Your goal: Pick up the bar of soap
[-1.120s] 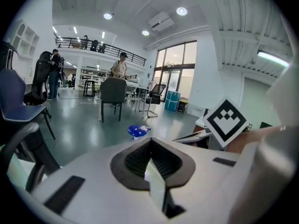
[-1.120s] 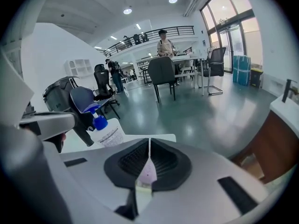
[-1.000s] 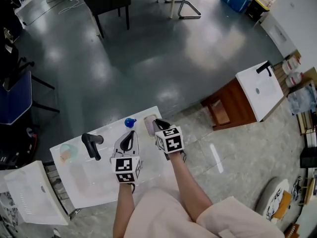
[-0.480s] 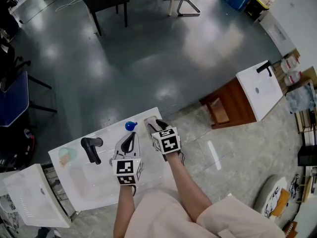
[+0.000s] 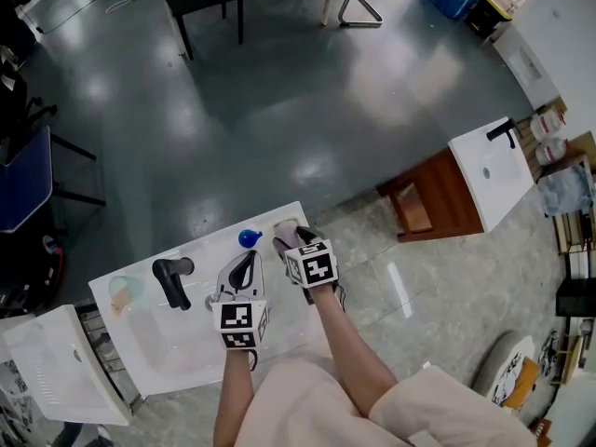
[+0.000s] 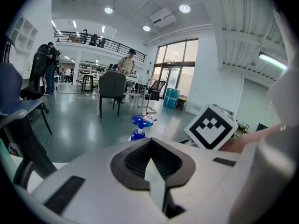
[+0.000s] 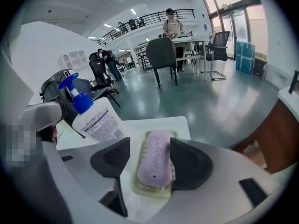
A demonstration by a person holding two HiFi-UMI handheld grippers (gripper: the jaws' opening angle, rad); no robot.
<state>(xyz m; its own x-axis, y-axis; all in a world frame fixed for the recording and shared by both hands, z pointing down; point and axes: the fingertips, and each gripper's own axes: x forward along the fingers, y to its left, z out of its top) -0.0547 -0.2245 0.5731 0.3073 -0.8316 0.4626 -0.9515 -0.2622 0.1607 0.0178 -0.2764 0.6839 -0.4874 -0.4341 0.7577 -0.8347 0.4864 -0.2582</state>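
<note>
While my right gripper (image 5: 292,237) tips steeply down at the far right corner of the white basin (image 5: 172,343), forearm stretched out from my body, its jaws have just been spreading and stand wide on either side of the soap (image 7: 156,158) without squeezing it. Pale lilac and oblong, with lettering pressed into its top, the soap lies in a yellowish dish (image 7: 140,190) beside a blue-capped bottle (image 7: 96,120). My left gripper (image 5: 242,261) lies just beside, tilted less, jaws pressed together on nothing.
</note>
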